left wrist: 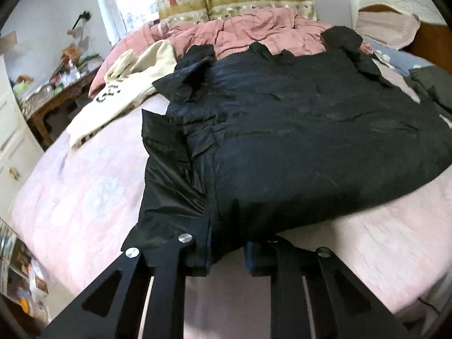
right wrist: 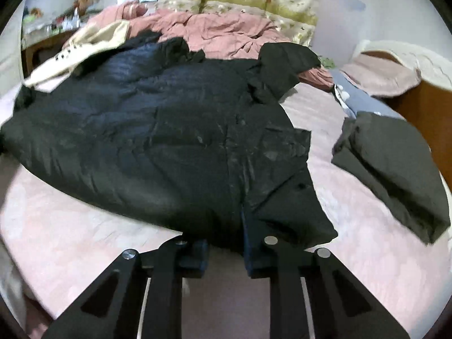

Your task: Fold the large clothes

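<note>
The black coat point(left wrist: 296, 130) lies spread on the bed point(left wrist: 84, 197), back up. The left gripper point(left wrist: 228, 257) and right gripper point(right wrist: 225, 251) each pinch its near hem, probably to lift it and fold it over.

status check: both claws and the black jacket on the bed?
Left claw shut on black jacket hem. Right claw shut on same hem. Cream garment touches far edge; folded dark garment lies apart.

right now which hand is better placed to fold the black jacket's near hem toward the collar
Neither alone: left gripper and right gripper each pinch a near corner of the black jacket, so lift both together.
</note>
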### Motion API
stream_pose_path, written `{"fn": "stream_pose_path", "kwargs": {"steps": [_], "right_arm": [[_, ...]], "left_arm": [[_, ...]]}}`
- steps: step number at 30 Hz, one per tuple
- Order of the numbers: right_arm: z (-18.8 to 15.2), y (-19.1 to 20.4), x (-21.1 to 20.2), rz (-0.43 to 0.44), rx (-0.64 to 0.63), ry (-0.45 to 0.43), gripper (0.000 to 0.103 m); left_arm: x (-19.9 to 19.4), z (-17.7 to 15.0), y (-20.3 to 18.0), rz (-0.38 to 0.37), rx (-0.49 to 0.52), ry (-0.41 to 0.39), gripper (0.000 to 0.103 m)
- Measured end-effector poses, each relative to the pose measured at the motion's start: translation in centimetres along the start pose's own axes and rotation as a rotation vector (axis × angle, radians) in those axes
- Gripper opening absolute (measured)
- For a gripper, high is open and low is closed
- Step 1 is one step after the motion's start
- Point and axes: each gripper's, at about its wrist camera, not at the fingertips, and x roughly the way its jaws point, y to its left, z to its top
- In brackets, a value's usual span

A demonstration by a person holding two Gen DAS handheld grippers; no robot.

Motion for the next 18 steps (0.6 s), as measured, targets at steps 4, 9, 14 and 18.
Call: {"fn": "stream_pose_path", "kwargs": {"steps": [4, 9, 14, 18], "right_arm": [[-2.5, 0.9, -4.2, 0.027, -0.008, 0.004, 0.02], [-4.3, 0.4, -7.8, 0.088, 0.089, 0.057, 0.022], [-2.0, -1.6, -9.7, 0.079, 0.164, -0.01, 0.07], [1.7, -3.5, -10.4, 0.116, 0.161, -0.07, 0.071]], "left_arm": [[-4.0, -2.2, 0.9, -0.023, -0.013, 0.002, 0.019], [-7.0, -3.5, 2.6, -0.06, -0.067, 0.041, 0.036], [-7.4, -1.8, 3.1, -0.03, -0.076, 0.007, 0.052], [-7.4, 1.7, 3.8, -0.048, -0.089, -0.055, 0.057]]}}
